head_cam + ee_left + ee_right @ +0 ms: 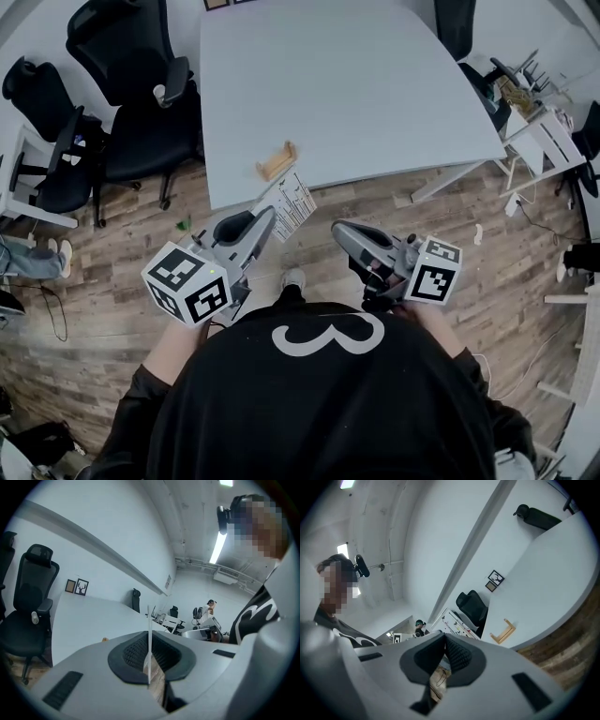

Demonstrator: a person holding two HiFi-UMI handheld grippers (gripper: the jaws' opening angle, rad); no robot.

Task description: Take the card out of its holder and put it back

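A white printed card [292, 199] hangs in the air just off the table's near edge, with my left gripper [270, 216] shut on its lower corner. In the left gripper view the card [149, 637] shows edge-on as a thin upright line between the closed jaws. The small wooden card holder [277, 160] stands empty on the white table [375, 84], near its front left corner, a little beyond the card. My right gripper [339, 228] is held to the right of the card, jaws together with nothing in them. The right gripper view shows the holder [504, 631] and the card [457, 623] ahead.
Black office chairs [141, 94] stand left of the table on the wood floor [375, 202]. Another chair [457, 23] is at the far right corner. A white desk with clutter [539, 131] stands at the right. Another person [206, 609] stands in the distance.
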